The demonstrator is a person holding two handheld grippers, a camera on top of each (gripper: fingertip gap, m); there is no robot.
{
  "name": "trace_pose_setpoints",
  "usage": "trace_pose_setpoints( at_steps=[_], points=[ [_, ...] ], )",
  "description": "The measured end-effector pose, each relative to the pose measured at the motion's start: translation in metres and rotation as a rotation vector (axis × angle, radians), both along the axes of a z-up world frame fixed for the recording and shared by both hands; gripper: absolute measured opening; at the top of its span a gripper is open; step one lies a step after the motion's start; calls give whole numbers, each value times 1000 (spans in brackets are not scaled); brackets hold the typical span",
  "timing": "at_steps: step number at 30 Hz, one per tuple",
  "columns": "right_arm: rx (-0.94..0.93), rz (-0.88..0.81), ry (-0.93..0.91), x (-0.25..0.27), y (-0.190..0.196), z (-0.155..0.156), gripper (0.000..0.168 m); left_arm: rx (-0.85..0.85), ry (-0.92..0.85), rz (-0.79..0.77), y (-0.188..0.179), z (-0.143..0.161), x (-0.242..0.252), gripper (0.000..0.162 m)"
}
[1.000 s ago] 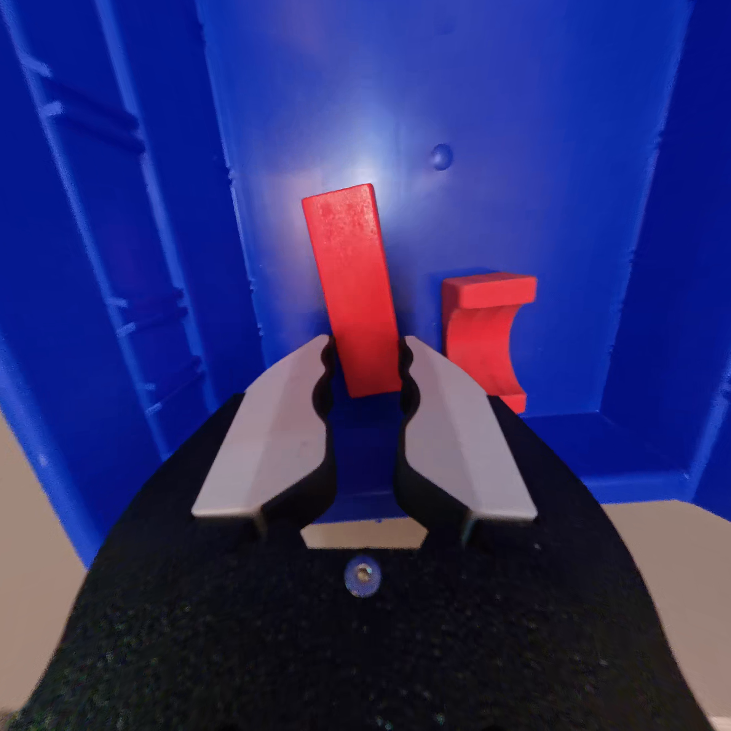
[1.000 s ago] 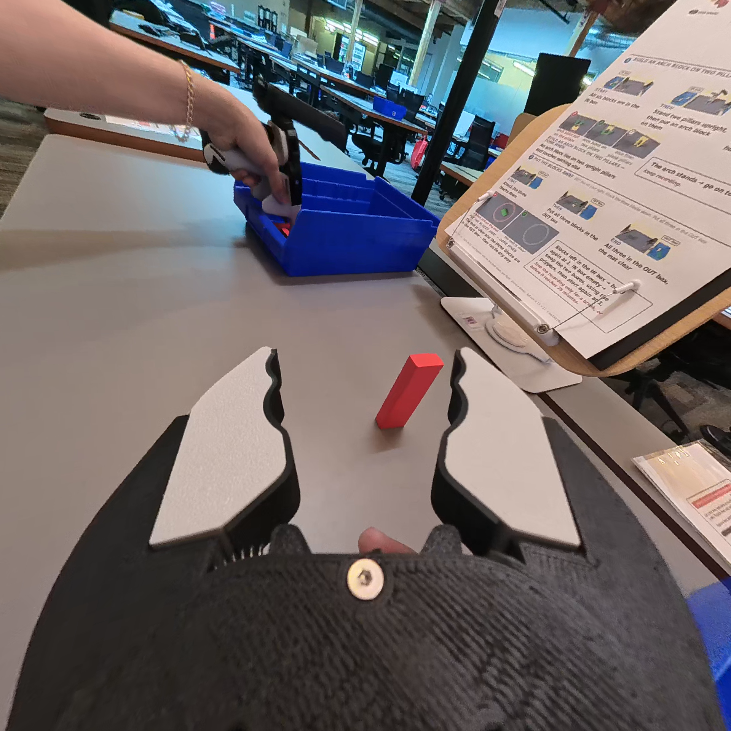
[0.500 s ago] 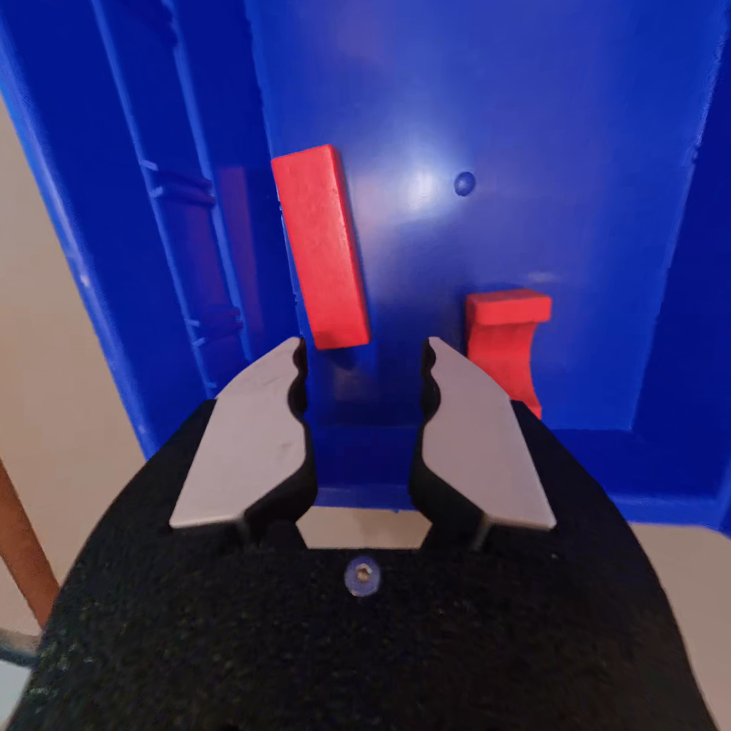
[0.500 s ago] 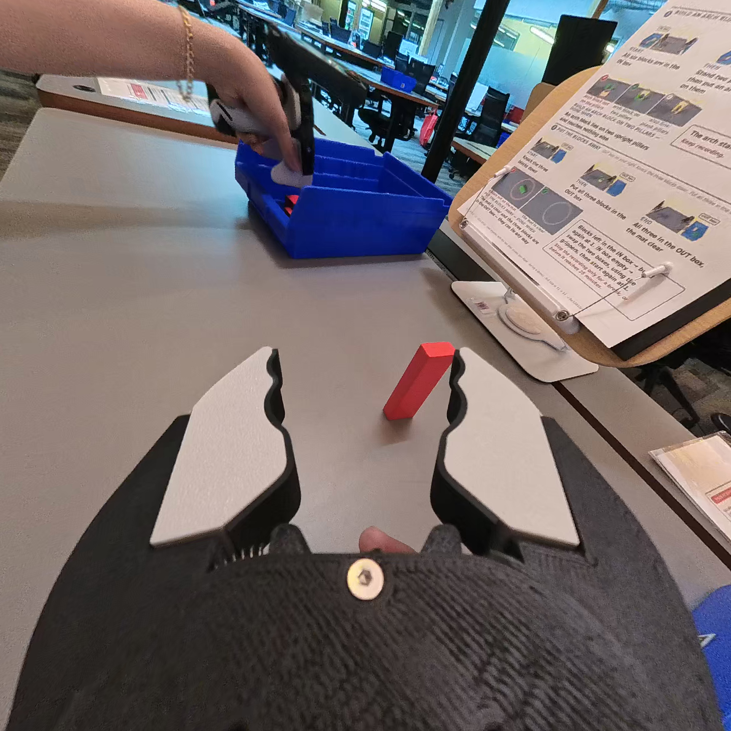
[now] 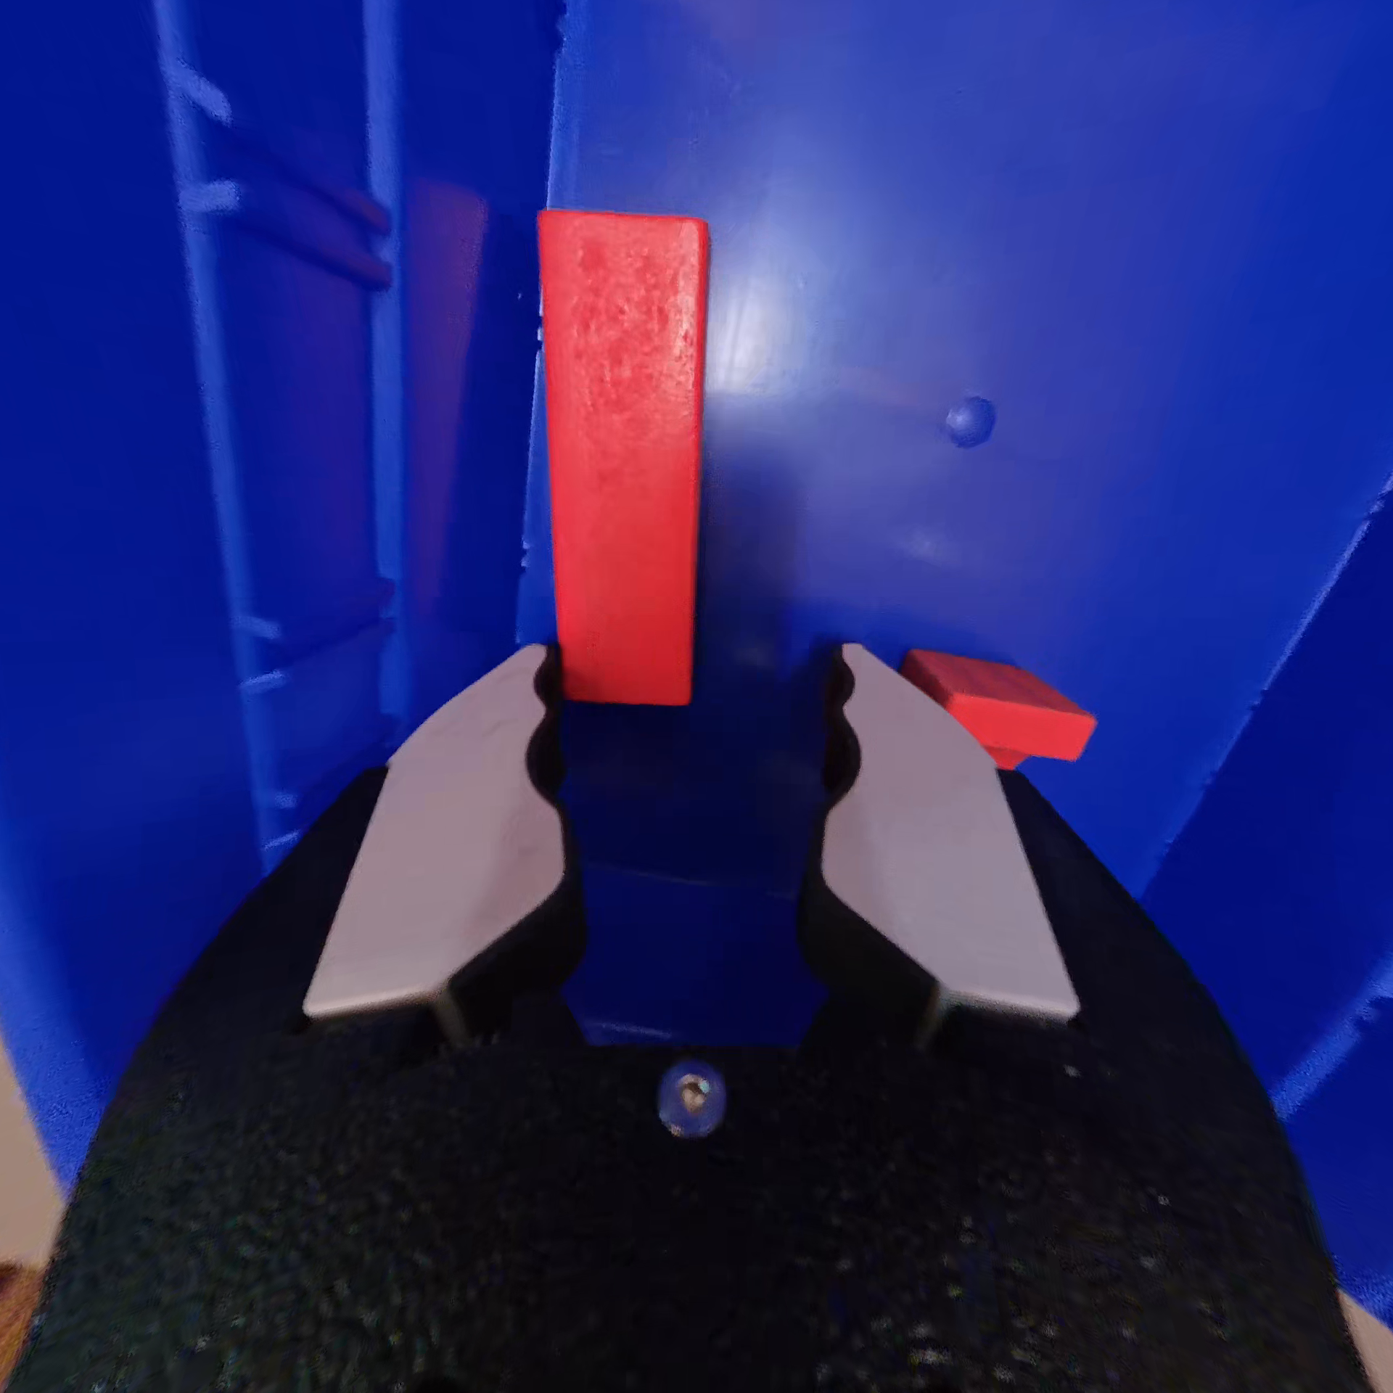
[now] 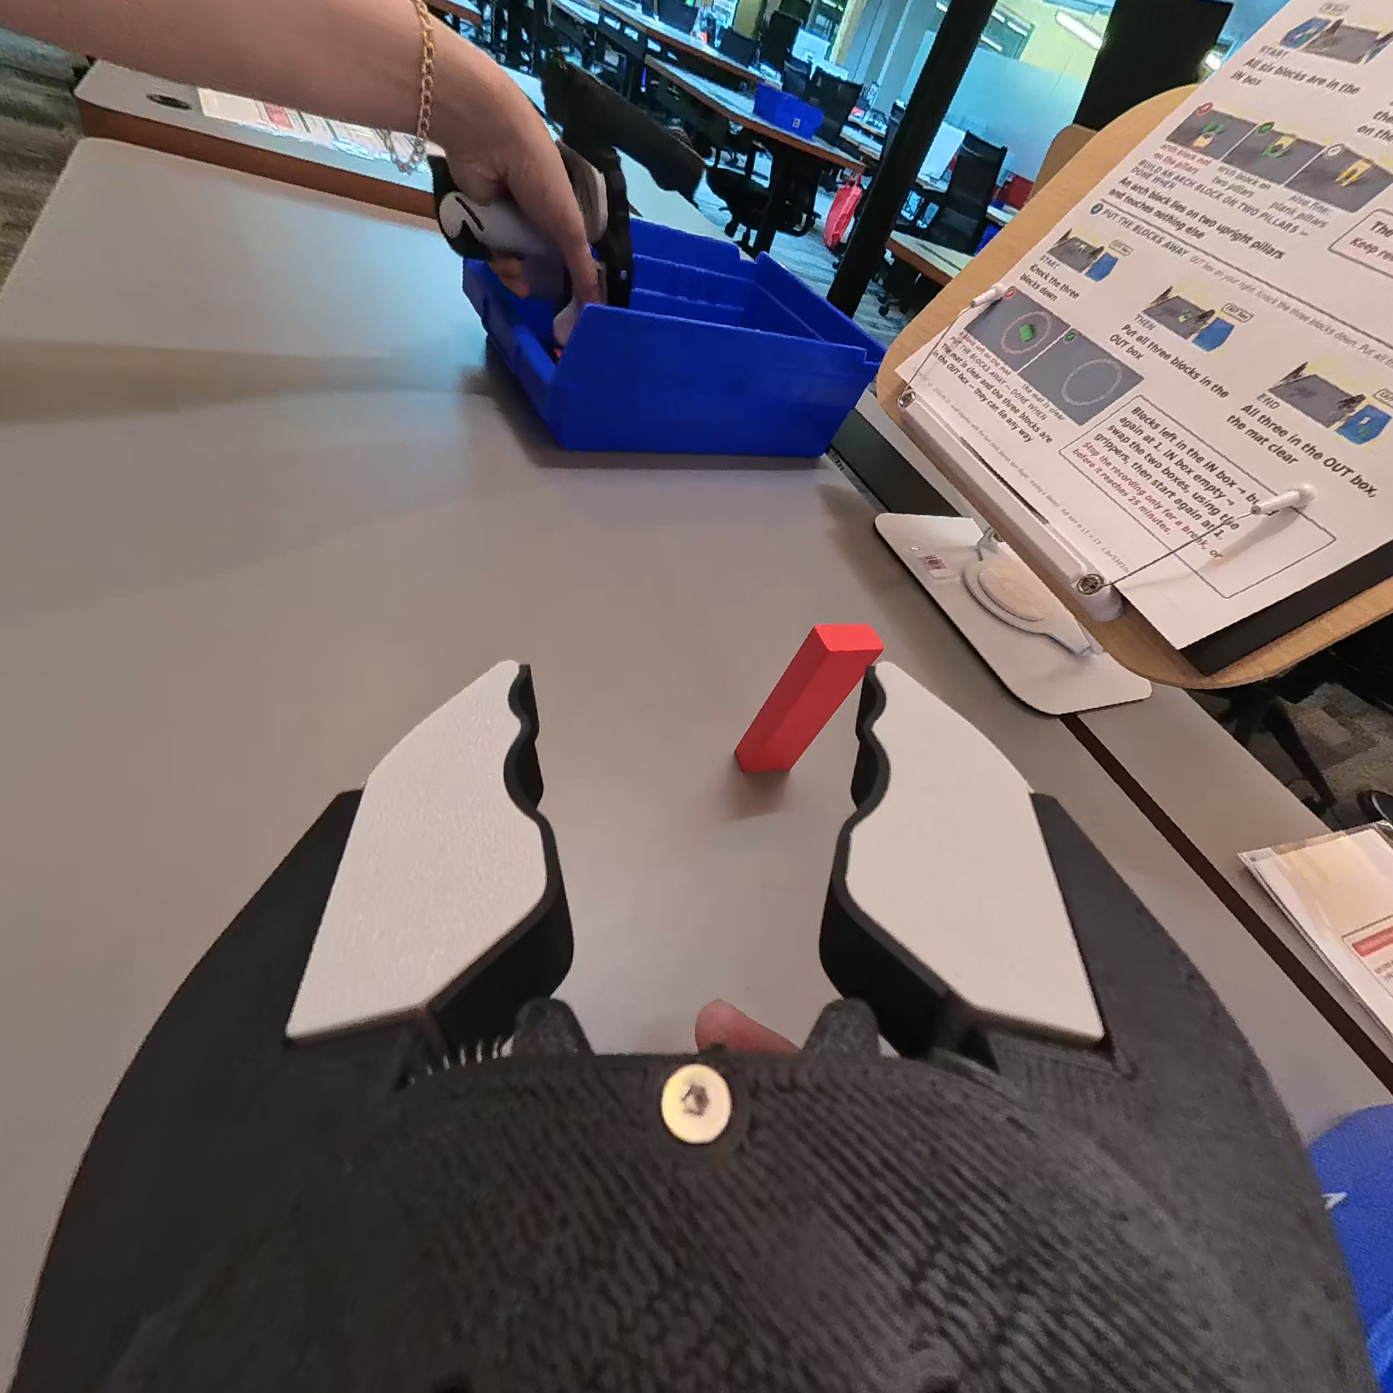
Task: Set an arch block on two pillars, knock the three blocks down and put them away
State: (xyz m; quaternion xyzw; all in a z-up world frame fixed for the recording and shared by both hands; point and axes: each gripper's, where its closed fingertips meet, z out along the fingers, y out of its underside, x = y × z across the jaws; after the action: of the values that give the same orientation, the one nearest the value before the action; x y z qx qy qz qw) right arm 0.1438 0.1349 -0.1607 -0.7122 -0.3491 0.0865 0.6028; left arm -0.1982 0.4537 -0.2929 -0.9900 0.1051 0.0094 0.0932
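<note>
So the big grey tabletop (image 6: 316, 543) is carrying pretty much everything here. Sitting on its far side is a blue plastic bin (image 6: 701, 377), and a person's hand (image 6: 512, 173) is holding the left claw (image 5: 690, 663) down inside it. That claw is gaping fairly wide with nothing between its grey fingers (image 5: 452, 829). Lying flat on the bin floor right ahead of it is a long red rectangular wooden block (image 5: 622, 460), with its near end just beside the left fingertip, tucked along the bin's side wall. A smaller red block (image 5: 1002, 716) is peeking out past the right finger; it's half hidden.

Off to the right, a wooden stand with a printed instruction sheet (image 6: 1176, 362) is leaning back on a white base.

The right claw (image 6: 697, 678) is hovering wide open over the tabletop, gripping nothing. A second red rectangular block (image 6: 806, 701) is standing on end between its fingertips, closer to the right one.
</note>
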Motion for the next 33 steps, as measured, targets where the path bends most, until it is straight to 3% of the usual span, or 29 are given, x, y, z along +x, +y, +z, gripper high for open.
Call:
trace_pose_setpoints(
  at_steps=[7,15,20,23,26,30,33],
  points=[
    [6,0,16,3,-1,2,82,55,-47,25,7,1,-5,33],
    [11,-9,17,1,1,3,81,134,-58,-91,12,5,-5,33],
    [14,-30,87,1,5,8,80,232,-232,-139,10,28,10,33],
    [20,-22,170,-5,7,17,79,318,-416,-197,2,59,28,33],
    [24,20,259,-16,5,30,78,406,-733,-317,-26,115,65,32],
    [2,104,419,-39,15,63,76,504,-1101,-627,-95,186,123,32],
    [3,156,536,-54,30,100,76,546,-1268,-870,-155,212,166,32]
  ],
)
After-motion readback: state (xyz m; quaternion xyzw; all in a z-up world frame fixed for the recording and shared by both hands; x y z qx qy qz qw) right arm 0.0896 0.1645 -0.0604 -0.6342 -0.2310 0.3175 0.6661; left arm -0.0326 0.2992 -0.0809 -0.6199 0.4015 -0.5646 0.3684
